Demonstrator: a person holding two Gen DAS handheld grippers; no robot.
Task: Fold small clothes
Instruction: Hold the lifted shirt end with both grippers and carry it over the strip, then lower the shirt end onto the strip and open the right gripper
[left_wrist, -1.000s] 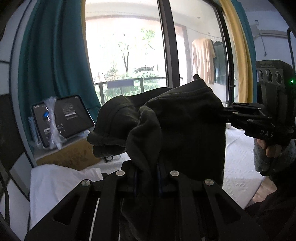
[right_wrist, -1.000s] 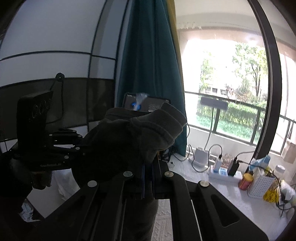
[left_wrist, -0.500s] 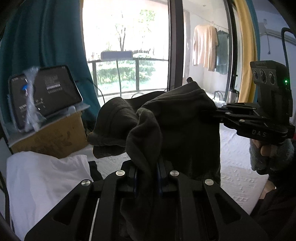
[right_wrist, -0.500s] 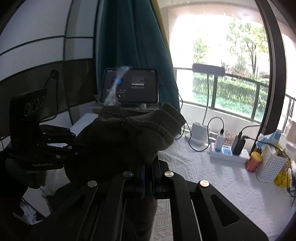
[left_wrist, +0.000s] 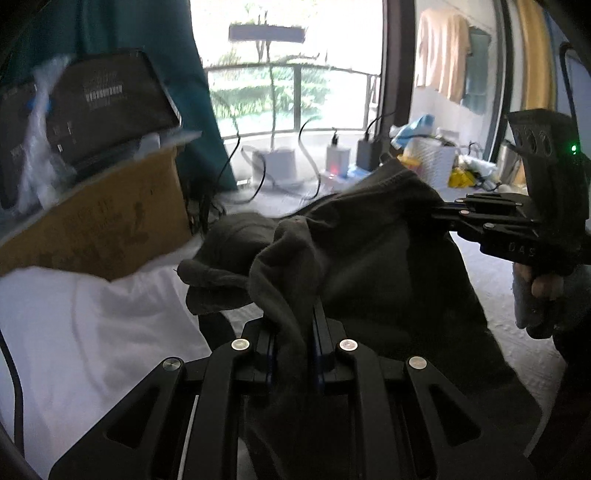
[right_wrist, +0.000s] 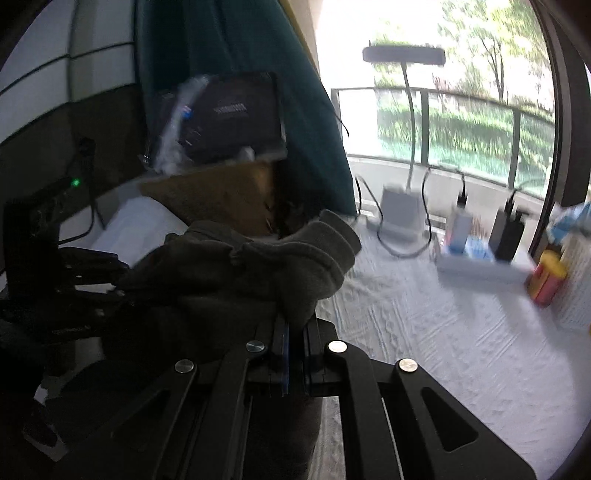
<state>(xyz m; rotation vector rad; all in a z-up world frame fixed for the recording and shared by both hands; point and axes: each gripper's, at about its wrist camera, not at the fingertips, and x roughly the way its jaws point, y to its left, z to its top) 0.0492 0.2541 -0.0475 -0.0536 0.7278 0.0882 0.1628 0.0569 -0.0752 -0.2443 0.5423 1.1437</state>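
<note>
Jaws of both grippers — left gripper (left_wrist: 293, 328), right gripper (right_wrist: 293, 328) — clamped on dark garment (left_wrist: 369, 266).

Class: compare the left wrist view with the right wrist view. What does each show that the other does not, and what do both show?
Left wrist only: clothes hanging on the balcony and a hand holding the right hand-held gripper.
Right wrist only: a red and yellow can.
Both: the dark grey garment pinched at two points, the cardboard box, the white-covered table.

White-covered bench (right_wrist: 424, 332) bare ahead of right tool: open passage. Power strip with chargers (right_wrist: 480, 258), red-yellow can (right_wrist: 546, 280) block far edge. Cardboard box (left_wrist: 99, 225), white cloth (left_wrist: 85, 332) crowd left.
</note>
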